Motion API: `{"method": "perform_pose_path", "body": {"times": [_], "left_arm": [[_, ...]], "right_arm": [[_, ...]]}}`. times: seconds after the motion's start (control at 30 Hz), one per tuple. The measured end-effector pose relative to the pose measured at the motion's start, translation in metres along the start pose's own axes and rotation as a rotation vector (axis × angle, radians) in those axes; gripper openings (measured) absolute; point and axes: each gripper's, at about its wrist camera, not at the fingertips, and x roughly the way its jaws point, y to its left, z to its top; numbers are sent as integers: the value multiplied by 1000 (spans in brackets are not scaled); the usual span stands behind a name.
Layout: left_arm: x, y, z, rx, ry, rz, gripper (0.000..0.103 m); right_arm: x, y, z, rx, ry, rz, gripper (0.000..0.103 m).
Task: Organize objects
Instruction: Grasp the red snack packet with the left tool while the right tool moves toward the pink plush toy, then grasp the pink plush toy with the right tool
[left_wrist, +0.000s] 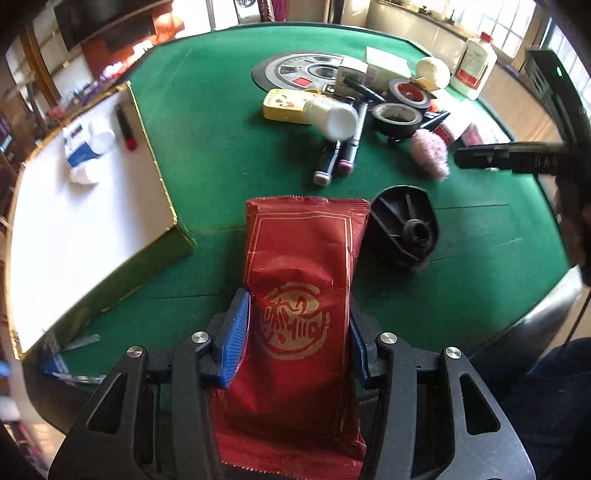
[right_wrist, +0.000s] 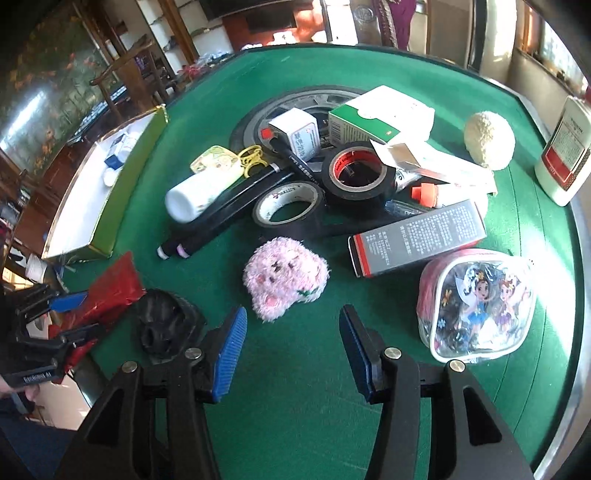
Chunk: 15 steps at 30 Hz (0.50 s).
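Note:
My left gripper (left_wrist: 299, 332) is shut on a red foil packet (left_wrist: 299, 280) with a gold emblem, held lengthwise above the green felt table (left_wrist: 207, 147); its blue pads press both long sides. The same packet (right_wrist: 110, 291) and left gripper (right_wrist: 64, 317) show at the left in the right wrist view. My right gripper (right_wrist: 291, 343) stands open over bare felt, nothing between its fingers. Just beyond it lies a pink plush toy (right_wrist: 284, 284), also seen as the pink plush toy (left_wrist: 430, 153) in the left wrist view.
A white-lined box with gold trim (left_wrist: 92, 206) holding a few small items lies at the left. A black plastic part (left_wrist: 406, 229) rests beside the packet. Tape rolls (right_wrist: 356, 173), markers, a white bottle (right_wrist: 199, 192), cartons and a cartoon pouch (right_wrist: 476, 306) crowd the middle and right.

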Motion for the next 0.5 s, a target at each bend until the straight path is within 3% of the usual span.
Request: {"method": "perform_pose_path", "body": {"times": [0.2,0.3,0.5], "left_arm": [[11,4,-3,-4,3,54,50],[15,6,-1,11,5,74,54],[28,13,4,-29,29,59,63]], "right_arm": [[14,-4,6,167,66,57,53],[23,-3,10,210,101,46,53],[38,7,28,157,89,-52,53]]}}
